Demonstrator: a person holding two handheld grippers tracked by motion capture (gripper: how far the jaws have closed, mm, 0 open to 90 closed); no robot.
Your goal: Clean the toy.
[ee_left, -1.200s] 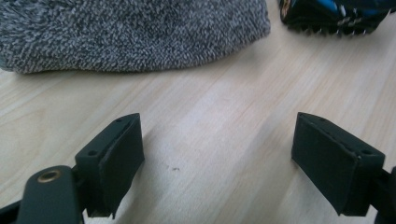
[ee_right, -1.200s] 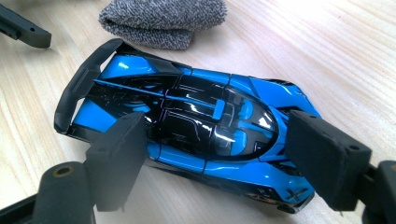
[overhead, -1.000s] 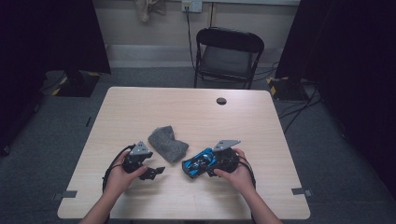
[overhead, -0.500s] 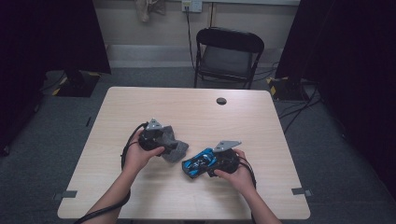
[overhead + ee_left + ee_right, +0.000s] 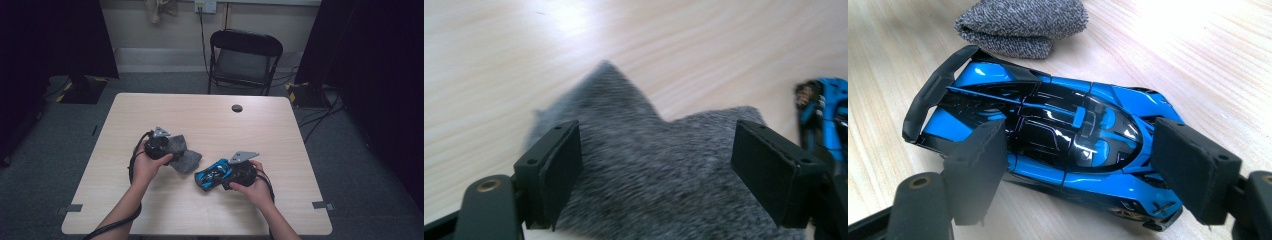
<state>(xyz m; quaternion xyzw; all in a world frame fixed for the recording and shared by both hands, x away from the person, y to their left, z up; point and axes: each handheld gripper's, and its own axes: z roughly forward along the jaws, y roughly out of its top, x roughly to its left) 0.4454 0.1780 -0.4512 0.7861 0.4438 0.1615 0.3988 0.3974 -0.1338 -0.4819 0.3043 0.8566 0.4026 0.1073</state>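
A: Grey knit, that was the story from the high view. The folded grey cloth [image 5: 182, 155] lay on the wooden table [image 5: 280, 130] just left of the blue toy car [image 5: 214, 174], and the left gripper [image 5: 169, 150] was right on top of it.

B: And the right gripper [image 5: 231, 176] sat at the car, just right of it. Nothing was lifted yet.

A: Left gripper view: jaws stood wide apart over the cloth [image 5: 659, 165] and had just been closing a little, pads not pressing. The car [image 5: 826, 117] peeked in beside the cloth.

B: Right gripper view: jaws were wide, either side of the car [image 5: 1058, 135], and I couldn't tell whether they were touching it. The cloth [image 5: 1020, 25] lay just beyond the car's wing.

A: So I'd judge both approaches were done; grasping the cloth and wiping were still left.
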